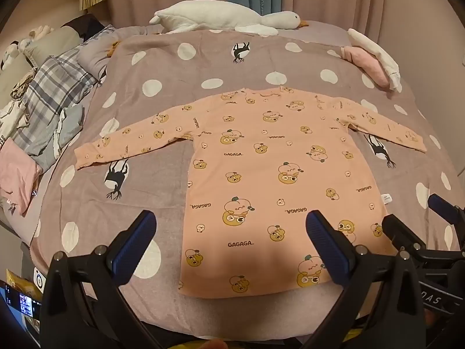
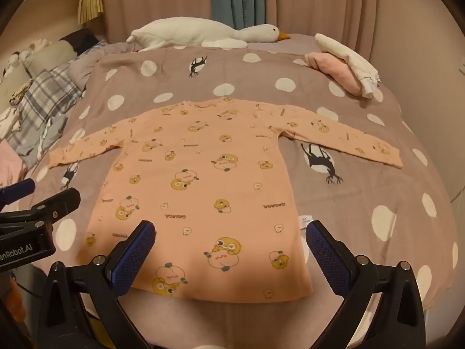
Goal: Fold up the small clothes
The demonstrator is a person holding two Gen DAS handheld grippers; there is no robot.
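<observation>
Two tongs: you hold both above the near edge of the bed, tilted down toward the cloth, neither touching anything.
Left tongs (image 1: pixel 231 240): spread wide, nothing between the pads; they straddle the left side seam and lower hem of the shirt.
Right tongs (image 2: pixel 231 240): spread wide too, empty; they hang over the shirt's lower right part, near the white care label (image 2: pixel 305 221).
Shirt (image 1: pixel 261 180): one small peach long-sleeved top with a duck print, lying flat and face up on the spotted blanket (image 1: pixel 162 67), hem toward you, collar away.
Long axis: the body runs straight away from you; the sleeves stretch out to both sides, roughly crosswise.
Which hand is nearer: your left sits closer to the left sleeve (image 1: pixel 130 142), your right to the right sleeve (image 2: pixel 348 139); each hem corner lies just below its own tongs.
Likely next move: probably a grasp on a sleeve or a side edge, to carry it inward over the body; that is a judgement, not something shown.
Open room: bare blanket lies on both sides of the body and beyond the collar, enough to swing a sleeve across.
Edges: the hem lies near the bed's front edge, so you have little margin for pulling toward yourself.
Neighbours: a plush goose (image 1: pixel 226 19) and a pile of pink and white clothes (image 1: pixel 375 58) sit well apart at the far side; rumpled bedding crowds the left.
</observation>
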